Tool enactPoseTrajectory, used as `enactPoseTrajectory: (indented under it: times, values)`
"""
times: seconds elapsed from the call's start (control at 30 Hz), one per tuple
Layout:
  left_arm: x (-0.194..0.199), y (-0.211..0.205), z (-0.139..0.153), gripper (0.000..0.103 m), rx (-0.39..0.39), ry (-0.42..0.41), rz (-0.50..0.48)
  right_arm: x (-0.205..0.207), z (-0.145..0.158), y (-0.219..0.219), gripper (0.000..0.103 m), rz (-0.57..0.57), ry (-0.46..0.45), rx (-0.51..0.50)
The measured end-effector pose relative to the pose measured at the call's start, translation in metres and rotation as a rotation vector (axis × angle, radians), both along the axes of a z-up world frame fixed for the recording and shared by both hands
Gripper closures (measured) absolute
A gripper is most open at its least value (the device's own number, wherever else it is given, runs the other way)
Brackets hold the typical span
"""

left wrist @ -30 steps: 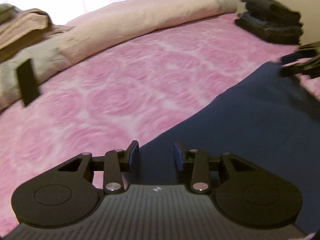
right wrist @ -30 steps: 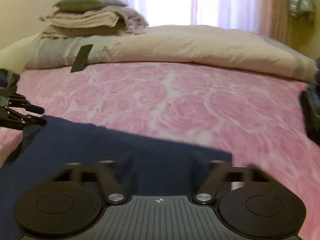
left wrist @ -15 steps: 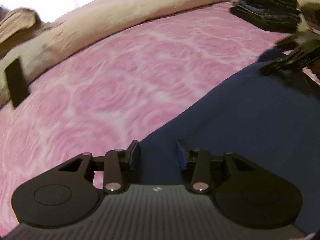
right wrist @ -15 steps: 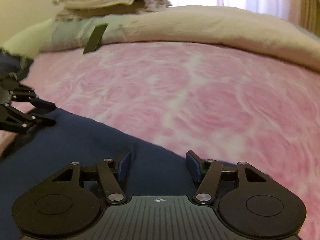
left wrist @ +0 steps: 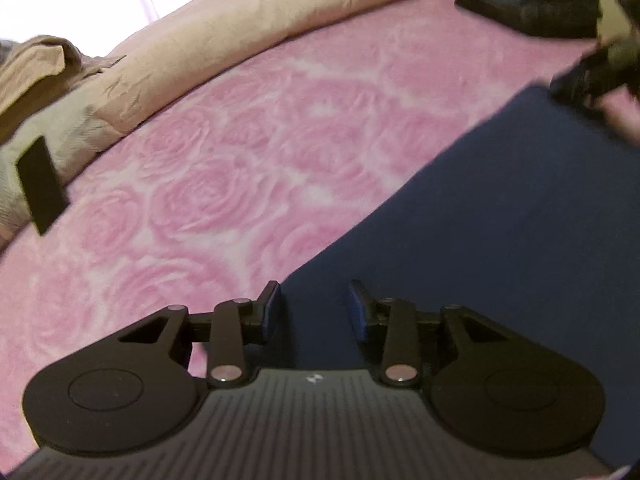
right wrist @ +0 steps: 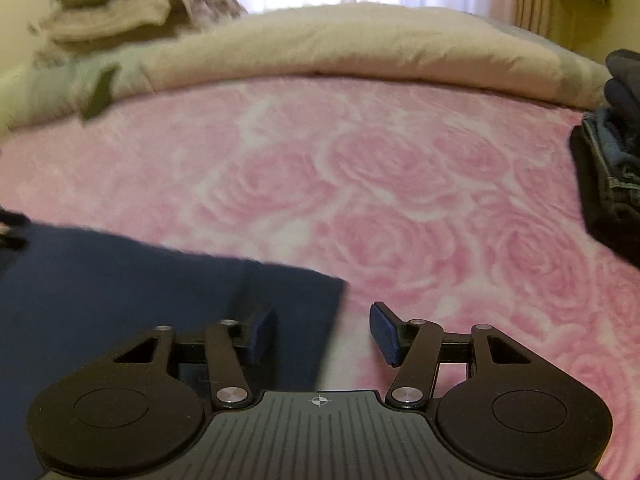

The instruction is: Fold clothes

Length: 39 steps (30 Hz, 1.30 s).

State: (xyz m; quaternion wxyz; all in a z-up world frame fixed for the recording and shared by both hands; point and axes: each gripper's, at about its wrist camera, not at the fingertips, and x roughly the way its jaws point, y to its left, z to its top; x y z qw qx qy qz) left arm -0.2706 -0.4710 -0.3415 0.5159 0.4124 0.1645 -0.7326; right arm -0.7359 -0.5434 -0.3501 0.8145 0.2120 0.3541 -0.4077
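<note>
Your left claw (left wrist: 314,310) sits over the near edge of the navy garment (left wrist: 500,240), w/ cloth between the parted pads, and I can't tell if they pinch it or just straddle it. Your right claw (right wrist: 322,334) stands apart at the garment's corner (right wrist: 316,292): one pad over cloth, the other over bare bedspread (right wrist: 400,184), nothing held. Risk, as I judge it: close now and the right side grabs only a sliver of corner, or bedspread pile w/ it, so the fold drags crooked or the corner slips out. The left could catch just the top layer and leave the lower one behind. The garment is thin, matte, limp knit, lying flat on the bed, straight-edged; it'll sag and crease easily. The bedspread is plush pink fleece w/ embossed roses, grippy, prob. snags cloth. A beige duvet roll (right wrist: 360,48) lies at the back, and a stack of dark folded clothes (right wrist: 612,168) sits at right.
</note>
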Motion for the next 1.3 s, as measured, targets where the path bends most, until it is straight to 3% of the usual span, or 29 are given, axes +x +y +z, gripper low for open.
enactPoseTrajectory:
  times: [0.03,0.13,0.17,0.23,0.33,0.4,0.47,0.57,0.7,0.73,0.77,0.83,1.0,1.07,1.3]
  values:
    - [0.003,0.000,-0.004,0.063,-0.003,-0.019,0.006,-0.002,-0.004,-0.005,0.047,-0.015,-0.006,0.007]
    - [0.025,0.000,-0.004,0.061,0.007,0.034,0.059,-0.009,-0.006,-0.011,0.048,-0.043,-0.039,0.023]
    - [0.026,0.000,-0.004,0.061,0.008,0.040,0.062,-0.008,-0.005,-0.010,0.059,-0.029,-0.052,0.026]
    - [0.025,-0.002,-0.005,0.060,0.008,0.042,0.063,-0.005,-0.006,-0.010,0.066,0.016,-0.103,0.062]
    - [0.022,-0.004,-0.006,0.060,0.004,0.029,0.055,0.001,-0.010,-0.016,0.066,0.014,-0.107,0.066]
    - [0.024,-0.004,-0.006,0.060,0.005,0.028,0.053,-0.001,-0.009,-0.021,0.091,0.003,-0.126,0.078]
    - [0.028,-0.001,-0.006,0.060,0.008,0.036,0.059,-0.006,-0.007,-0.024,0.102,-0.012,-0.126,0.071]
    - [0.029,-0.001,-0.008,0.060,0.005,0.050,0.076,-0.012,-0.008,-0.026,0.102,-0.033,-0.132,0.077]
    - [0.027,0.003,-0.004,0.059,-0.003,0.024,0.084,-0.002,-0.005,-0.019,0.101,-0.023,-0.072,0.035]
    - [0.027,0.005,-0.001,0.060,-0.003,0.013,0.090,-0.002,0.000,-0.014,0.094,-0.026,-0.044,0.012]
    - [0.028,0.009,0.000,0.061,-0.002,-0.013,0.101,-0.002,0.004,-0.009,0.068,-0.029,-0.016,-0.010]
    - [0.037,0.022,0.003,0.061,0.002,-0.025,0.120,-0.004,0.013,0.005,0.048,-0.029,0.020,-0.061]
    - [0.058,0.071,0.020,0.065,-0.004,0.038,0.164,-0.002,0.034,0.071,0.048,0.045,0.039,-0.123]
    - [0.058,0.095,0.024,0.065,-0.012,0.027,0.143,0.008,0.039,0.112,0.048,0.104,0.037,-0.148]
    - [0.060,0.176,0.035,0.063,-0.051,-0.035,0.043,0.076,0.038,0.278,0.048,0.466,-0.055,-0.207]
